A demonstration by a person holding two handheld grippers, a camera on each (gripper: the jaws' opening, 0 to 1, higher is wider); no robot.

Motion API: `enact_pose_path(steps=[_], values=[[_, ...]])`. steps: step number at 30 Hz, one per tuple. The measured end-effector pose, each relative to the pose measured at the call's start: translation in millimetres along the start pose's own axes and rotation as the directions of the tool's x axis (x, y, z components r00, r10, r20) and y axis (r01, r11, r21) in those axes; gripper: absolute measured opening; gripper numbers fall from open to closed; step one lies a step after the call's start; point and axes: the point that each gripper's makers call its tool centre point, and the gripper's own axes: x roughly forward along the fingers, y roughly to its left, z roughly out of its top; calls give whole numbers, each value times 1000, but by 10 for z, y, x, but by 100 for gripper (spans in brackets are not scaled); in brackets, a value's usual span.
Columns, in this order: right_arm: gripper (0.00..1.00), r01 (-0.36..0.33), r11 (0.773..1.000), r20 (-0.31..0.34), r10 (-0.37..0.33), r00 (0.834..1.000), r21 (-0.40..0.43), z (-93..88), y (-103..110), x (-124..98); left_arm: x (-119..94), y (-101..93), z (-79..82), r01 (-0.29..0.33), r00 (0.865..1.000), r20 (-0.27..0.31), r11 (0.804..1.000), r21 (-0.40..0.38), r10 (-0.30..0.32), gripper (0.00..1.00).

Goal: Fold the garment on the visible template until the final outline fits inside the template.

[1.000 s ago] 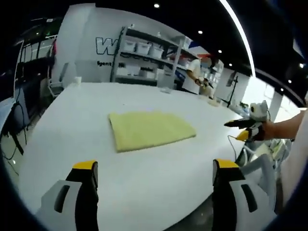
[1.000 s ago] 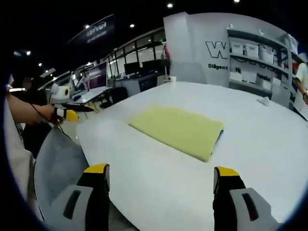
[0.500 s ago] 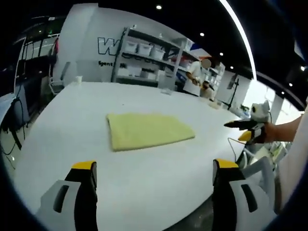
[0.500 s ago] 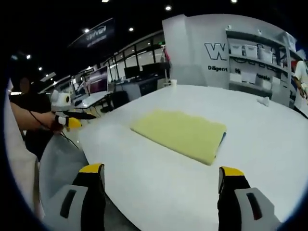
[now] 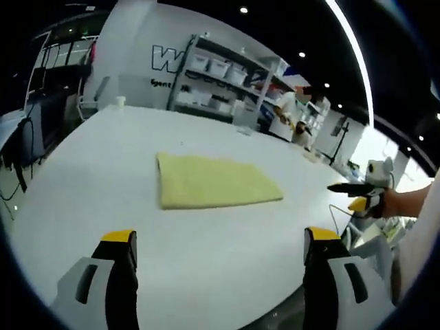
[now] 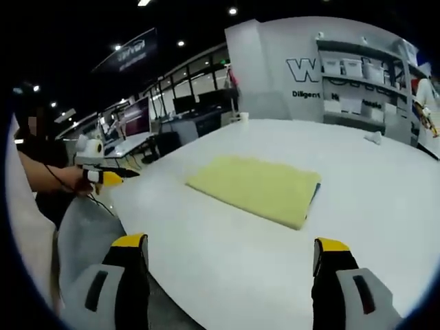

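Yellow garment (image 5: 214,182), folded to a flat rectangle, lying near the middle of a white counter (image 5: 82,172); in the right gripper view the same garment (image 6: 258,189) sits at about 12 o'clock from the jaws, with a thin blue edge (image 6: 315,192) showing along its far short side. No template outline can be made out beneath it.

Left tool (image 5: 218,240): jaws spread wide, yellow-tipped, grey-bodied, holding nothing, poised over the near counter edge, well apart from the garment. It also appears in the right gripper view (image 6: 113,177) at 9 o'clock, held in a hand (image 6: 82,182) off the counter's edge; its jaw state cannot be told from there.

Right tool (image 6: 229,244): jaws spread wide, nothing between them, over the near counter edge, well apart from the garment. In the left gripper view it appears (image 5: 350,187) at 3 o'clock, held in a hand (image 5: 388,203), beside the counter.

Counter: white, broad, rounded edge (image 6: 172,289). A small white cup (image 5: 120,101) stands at its far side, at 11 o'clock in the left gripper view.

Background: shelving (image 5: 220,86) with white bins at 12 o'clock; wall lettering (image 6: 302,70); a person (image 5: 285,113) standing near the shelving at 1 o'clock; ceiling spotlights (image 5: 243,10). Grey chair back (image 6: 82,240) beside the counter at 8 o'clock in the right gripper view.
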Motion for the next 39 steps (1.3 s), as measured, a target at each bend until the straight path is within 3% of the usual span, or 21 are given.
enact_pose_path(steps=[39], values=[[99,-17,1000,-17,17,1000,12,-28,-20,86,18,99,-67,-25,1000,-19,999,-26,24,99]])
